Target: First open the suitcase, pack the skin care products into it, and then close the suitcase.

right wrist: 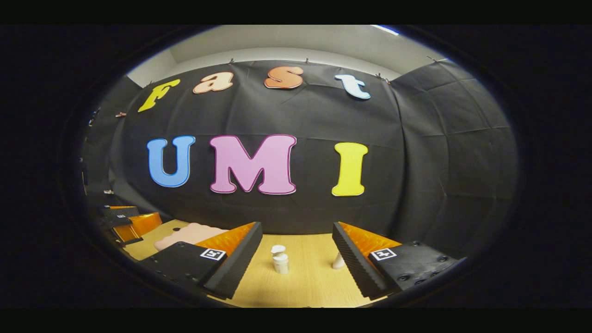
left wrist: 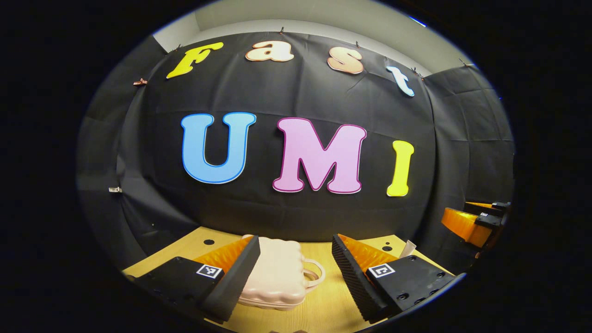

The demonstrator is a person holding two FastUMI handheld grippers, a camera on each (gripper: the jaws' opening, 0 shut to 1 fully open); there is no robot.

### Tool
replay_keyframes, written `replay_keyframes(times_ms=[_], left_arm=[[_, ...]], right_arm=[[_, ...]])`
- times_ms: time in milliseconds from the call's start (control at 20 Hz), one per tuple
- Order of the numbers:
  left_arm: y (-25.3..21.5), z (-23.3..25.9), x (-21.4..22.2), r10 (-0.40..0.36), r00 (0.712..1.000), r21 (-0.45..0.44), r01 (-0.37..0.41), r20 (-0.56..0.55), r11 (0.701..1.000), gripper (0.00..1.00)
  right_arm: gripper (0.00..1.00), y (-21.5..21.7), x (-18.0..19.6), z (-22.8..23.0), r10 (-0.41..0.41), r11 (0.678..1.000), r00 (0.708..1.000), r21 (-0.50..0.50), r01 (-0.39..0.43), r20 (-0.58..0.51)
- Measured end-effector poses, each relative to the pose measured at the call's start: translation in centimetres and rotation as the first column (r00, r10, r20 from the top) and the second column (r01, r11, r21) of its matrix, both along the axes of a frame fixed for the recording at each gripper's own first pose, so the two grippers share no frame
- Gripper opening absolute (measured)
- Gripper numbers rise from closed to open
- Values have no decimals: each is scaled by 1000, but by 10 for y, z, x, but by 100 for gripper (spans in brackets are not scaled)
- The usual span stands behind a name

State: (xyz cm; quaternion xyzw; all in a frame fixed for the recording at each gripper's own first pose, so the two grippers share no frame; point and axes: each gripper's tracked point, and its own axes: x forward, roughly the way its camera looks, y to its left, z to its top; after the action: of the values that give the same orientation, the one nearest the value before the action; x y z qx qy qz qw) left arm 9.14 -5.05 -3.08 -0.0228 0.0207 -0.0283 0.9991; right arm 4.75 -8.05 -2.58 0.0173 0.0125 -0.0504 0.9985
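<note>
1. On the table [left wrist: 319, 305], in the left gripper view, a pale pink suitcase [left wrist: 277, 273] lies closed, its handle [left wrist: 313, 274] turned to the right.
2. Left claw [left wrist: 296, 273] hangs above the table with its fingers [left wrist: 240, 273] spread wide; it grips nothing. The suitcase lies between them, partly hidden behind the left finger, and no contact can be told.
3. A small pale thing [left wrist: 408, 248] peeks out behind the right finger, too hidden to name.
4. At the far right edge the right claw [left wrist: 476, 222] shows, held off the table; its opening cannot be told from here.
5. Between the fingers [right wrist: 236, 263] of the right claw [right wrist: 296, 259], in the right gripper view, a small white pump bottle [right wrist: 280, 260] stands upright on the table [right wrist: 305, 282], apart from both fingers.
6. That claw is spread wide and grips nothing.
7. A second white bottle [right wrist: 338, 262] stands just beside the right finger, partly behind it.
8. Far left, part of the suitcase [right wrist: 185, 235] shows lying flat behind the left finger, well apart from the bottles.
9. Beyond the suitcase, at the left edge, the left claw [right wrist: 127, 222] hovers.
</note>
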Motion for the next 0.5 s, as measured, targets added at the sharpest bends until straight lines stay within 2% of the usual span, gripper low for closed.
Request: replay_keyframes(times_ms=[50,200,300,350,400,500], left_arm=[[-7,-7,7,-15,1000,1,15,-16,1000,99],[-30,-32,33,-69,994,-2,69,-85,998,99],[-48,-47,54,-102,988,27,105,-114,994,99],[-58,-56,65,-116,985,47,123,-130,991,99],[-66,-65,77,-131,981,61,141,-145,988,99],[-89,-89,100,-176,966,60,191,-191,980,99]], right_arm=[[100,-3,-2,1,0,1000,1000,-3,0,0],[97,-7,2,0,27,1000,1000,-13,-26,9],[97,-13,6,-3,51,998,999,-22,-51,-7],[94,-18,8,0,54,998,999,-26,-54,0],[97,-23,10,1,55,998,998,-32,-55,7],[94,-32,15,-4,60,997,998,-54,-59,5]])
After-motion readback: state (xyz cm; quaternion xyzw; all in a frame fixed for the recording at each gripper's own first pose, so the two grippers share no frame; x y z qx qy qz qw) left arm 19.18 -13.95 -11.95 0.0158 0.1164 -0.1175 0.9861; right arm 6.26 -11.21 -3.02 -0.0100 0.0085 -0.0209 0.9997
